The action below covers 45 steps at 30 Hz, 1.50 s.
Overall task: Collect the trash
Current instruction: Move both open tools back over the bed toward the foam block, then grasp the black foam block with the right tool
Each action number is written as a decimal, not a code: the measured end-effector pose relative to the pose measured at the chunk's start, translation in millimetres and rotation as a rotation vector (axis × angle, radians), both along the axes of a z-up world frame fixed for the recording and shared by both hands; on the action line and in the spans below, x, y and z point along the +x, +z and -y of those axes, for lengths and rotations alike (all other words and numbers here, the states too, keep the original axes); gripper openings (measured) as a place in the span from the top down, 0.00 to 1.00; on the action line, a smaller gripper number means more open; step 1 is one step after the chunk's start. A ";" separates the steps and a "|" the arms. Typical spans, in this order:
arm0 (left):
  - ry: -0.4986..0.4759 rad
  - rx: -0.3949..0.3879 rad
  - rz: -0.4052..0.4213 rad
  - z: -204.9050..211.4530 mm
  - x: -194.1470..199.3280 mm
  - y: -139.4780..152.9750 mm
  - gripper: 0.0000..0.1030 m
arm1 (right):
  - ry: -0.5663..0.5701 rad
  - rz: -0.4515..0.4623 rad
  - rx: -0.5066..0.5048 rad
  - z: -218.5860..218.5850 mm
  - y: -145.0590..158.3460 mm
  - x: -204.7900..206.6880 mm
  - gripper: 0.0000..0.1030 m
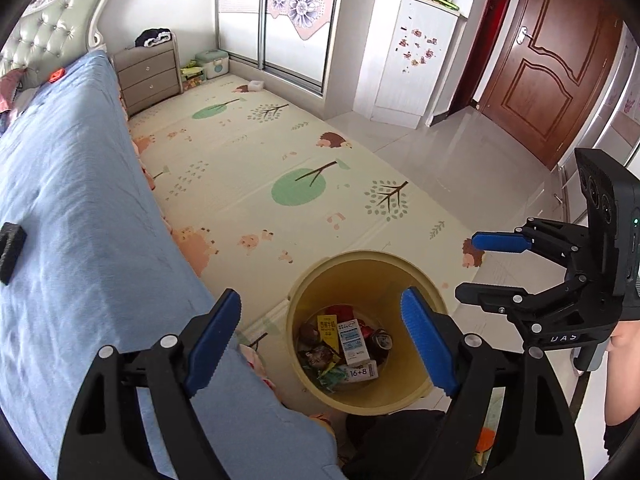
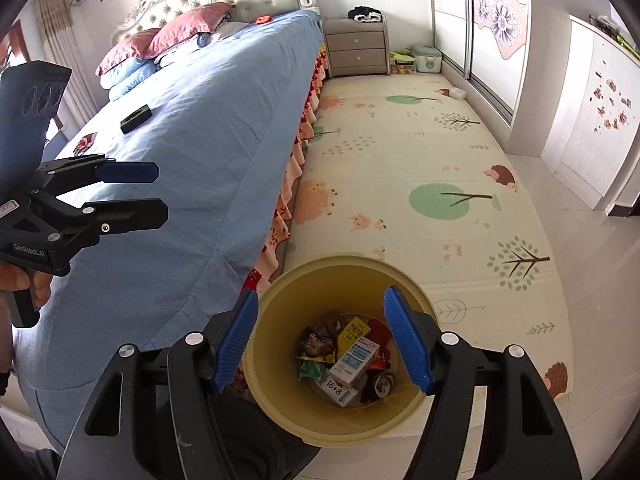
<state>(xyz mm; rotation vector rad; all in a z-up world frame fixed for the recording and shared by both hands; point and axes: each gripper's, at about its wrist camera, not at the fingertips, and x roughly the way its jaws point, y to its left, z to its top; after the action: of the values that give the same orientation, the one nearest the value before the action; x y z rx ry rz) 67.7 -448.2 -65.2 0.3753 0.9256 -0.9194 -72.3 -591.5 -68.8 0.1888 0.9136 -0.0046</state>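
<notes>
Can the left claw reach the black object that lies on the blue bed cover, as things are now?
Probably yes. The left claw is open and empty, and the black object lies bare on the blue bed cover, with nothing on it or around it. The right claw hangs over the yellow bin, out of the way.

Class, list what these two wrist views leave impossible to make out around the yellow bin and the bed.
- Yellow bin, right wrist view: its base is hidden by its own wall.
- Trash, left wrist view: lower items are buried under the white carton.
- Black object on the bed: too small to identify.
- Bed: cut off by the frame edge.
</notes>
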 end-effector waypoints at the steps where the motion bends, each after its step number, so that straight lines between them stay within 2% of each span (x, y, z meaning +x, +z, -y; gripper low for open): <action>1: 0.013 -0.003 0.010 -10.7 2.0 3.3 0.19 | 0.016 0.007 0.000 -7.3 4.0 5.2 0.37; 6: 0.109 -0.006 0.067 -71.4 19.9 17.0 0.18 | 0.104 0.041 -0.023 -55.0 20.8 36.4 0.37; 17: 0.413 -0.030 0.076 -233.4 85.3 28.1 0.15 | 0.267 0.098 -0.024 -167.8 41.8 118.3 0.37; 24: 0.574 -0.049 0.106 -317.6 124.4 32.2 0.14 | 0.364 0.111 -0.018 -242.6 49.3 171.5 0.37; 29: 0.626 -0.012 0.158 -347.4 143.5 29.5 0.13 | 0.401 0.127 -0.012 -278.0 54.0 205.2 0.37; 38: 0.631 -0.018 0.171 -371.2 181.1 26.1 0.12 | 0.433 0.121 -0.016 -314.4 51.6 258.9 0.39; 45: 0.645 -0.046 0.171 -383.8 200.1 22.4 0.12 | 0.460 0.143 -0.134 -342.5 50.5 292.6 0.44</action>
<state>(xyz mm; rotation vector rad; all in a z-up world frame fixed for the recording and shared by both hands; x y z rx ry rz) 267.8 -64.5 -42.8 0.0958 0.7927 -0.3100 220.4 -249.0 -18.3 -0.1468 0.7941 0.3691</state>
